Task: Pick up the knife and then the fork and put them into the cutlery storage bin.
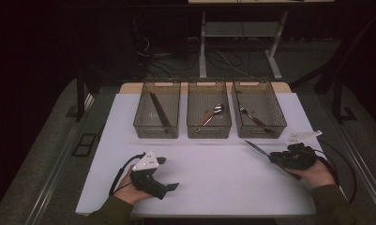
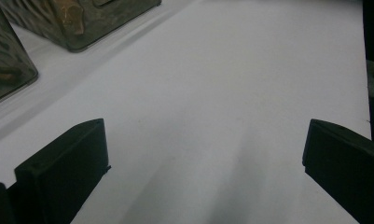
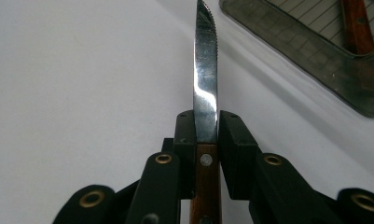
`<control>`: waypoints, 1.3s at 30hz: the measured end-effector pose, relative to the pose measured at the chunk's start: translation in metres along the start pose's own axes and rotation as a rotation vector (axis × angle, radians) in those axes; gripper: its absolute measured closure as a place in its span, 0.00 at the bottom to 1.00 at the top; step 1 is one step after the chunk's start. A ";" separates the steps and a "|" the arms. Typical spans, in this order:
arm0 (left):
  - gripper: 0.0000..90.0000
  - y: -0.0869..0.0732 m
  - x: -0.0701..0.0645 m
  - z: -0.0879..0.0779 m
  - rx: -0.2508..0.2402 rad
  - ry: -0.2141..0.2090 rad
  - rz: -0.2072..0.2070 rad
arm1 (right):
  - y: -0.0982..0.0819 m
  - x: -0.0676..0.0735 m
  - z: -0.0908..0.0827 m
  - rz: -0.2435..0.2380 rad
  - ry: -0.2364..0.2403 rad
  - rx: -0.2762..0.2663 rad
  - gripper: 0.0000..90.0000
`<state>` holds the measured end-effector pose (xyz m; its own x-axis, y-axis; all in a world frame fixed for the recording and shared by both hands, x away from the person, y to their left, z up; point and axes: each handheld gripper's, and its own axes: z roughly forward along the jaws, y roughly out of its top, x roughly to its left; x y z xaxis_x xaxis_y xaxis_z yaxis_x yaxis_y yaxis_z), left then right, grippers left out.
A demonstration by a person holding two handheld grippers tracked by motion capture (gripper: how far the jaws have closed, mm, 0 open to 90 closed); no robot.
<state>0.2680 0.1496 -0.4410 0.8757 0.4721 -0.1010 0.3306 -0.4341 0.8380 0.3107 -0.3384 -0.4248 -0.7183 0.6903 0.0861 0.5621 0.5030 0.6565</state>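
1. fingers of the right gripper (image 3: 206, 128) are clamped on a steak knife with a serrated steel blade and a riveted wooden handle (image 3: 205, 84), pinched where blade meets handle.
2. fingers of the left gripper (image 2: 205, 154) stand wide apart over the bare white counter (image 2: 212, 74), holding nothing.
3. progress: the knife is lifted and held; three smoky clear plastic bins (image 1: 209, 115) sit beyond the fingers, already holding cutlery. dropping the knife into one is likely what remains.
4. its long axis runs straight out from the fingers, tip leading toward the bins, handle back inside the grip.
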 end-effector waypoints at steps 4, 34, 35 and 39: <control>0.00 0.000 0.000 0.001 0.000 0.000 -0.003 | 0.004 -0.001 -0.007 -0.005 0.005 -0.019 0.86; 0.00 -0.002 0.002 -0.001 0.017 0.006 0.001 | 0.046 -0.021 -0.039 0.018 -0.003 -0.126 0.86; 0.00 -0.002 0.003 -0.001 0.017 0.005 0.007 | 0.049 -0.023 -0.039 0.017 -0.009 -0.124 0.86; 0.00 -0.002 0.002 -0.001 0.013 0.004 0.005 | 0.060 -0.030 -0.041 0.027 -0.027 -0.119 0.86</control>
<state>0.2692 0.1523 -0.4425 0.8758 0.4732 -0.0948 0.3312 -0.4466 0.8312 0.3491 -0.3505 -0.3570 -0.6915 0.7173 0.0857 0.5275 0.4202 0.7384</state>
